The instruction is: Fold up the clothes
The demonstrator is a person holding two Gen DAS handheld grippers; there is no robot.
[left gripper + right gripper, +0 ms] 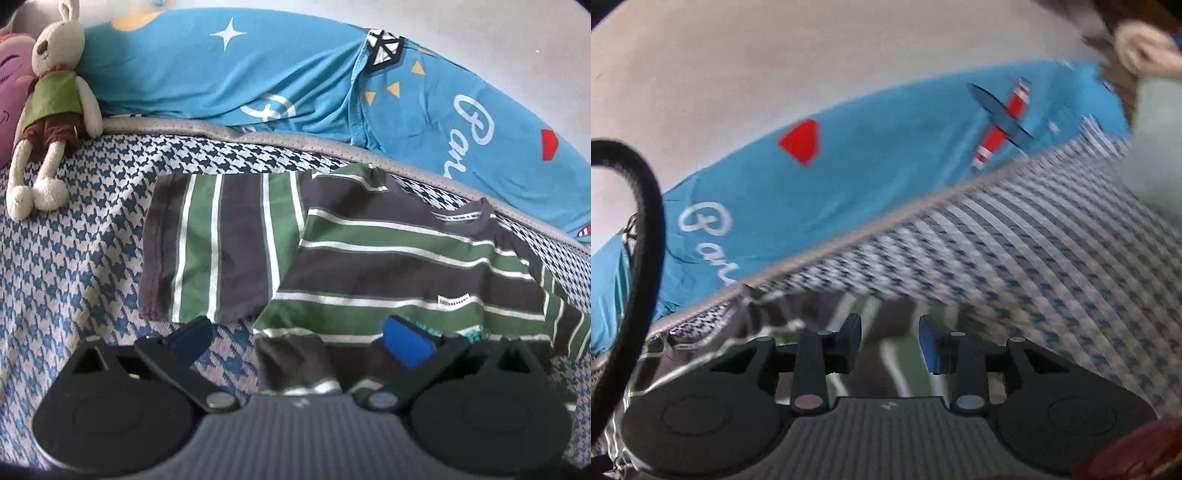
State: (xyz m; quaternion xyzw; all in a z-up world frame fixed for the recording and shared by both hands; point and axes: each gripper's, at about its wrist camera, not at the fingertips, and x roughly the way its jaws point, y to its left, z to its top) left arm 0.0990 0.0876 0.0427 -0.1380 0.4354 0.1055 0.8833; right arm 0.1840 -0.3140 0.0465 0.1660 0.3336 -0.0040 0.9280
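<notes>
Fingers (192, 338) of the left gripper (299, 341) spread wide and clamped on nothing, hovering low over the near edge of a striped T-shirt (369, 266) in grey, green and white; fingers (929, 345) of the right gripper (890, 343) parted more narrowly, nothing between the pads, poised above striped cloth in a motion-blurred view.

From the left: a plush rabbit (51, 107) slumped at the far corner, beside a pink cushion (9, 92); houndstooth bedcover (74, 258) under everything; one part of the shirt turned so its stripes run up and down, overlapped by the main body with stripes running across; collar toward the far right, a small white label lower down; blue printed pillow (258, 70) along the far edge, against a pale wall; black cable (646, 221) looping through the right wrist view.

Shirt spread on the bed with one portion doubled across, neither a neat packet nor fully flat; equally fitting a fold partway done or a garment merely laid out crooked.

Risks from here, as judgement: a pinch taking only the top layer, letting the lower one slide and skew the fold; a pinch dug too deep catching the bedcover along with the hem; the cable snagging or dragging cloth during a sweep; blur on the right side suggesting speed, likely to flick the loose edge out of line.
</notes>
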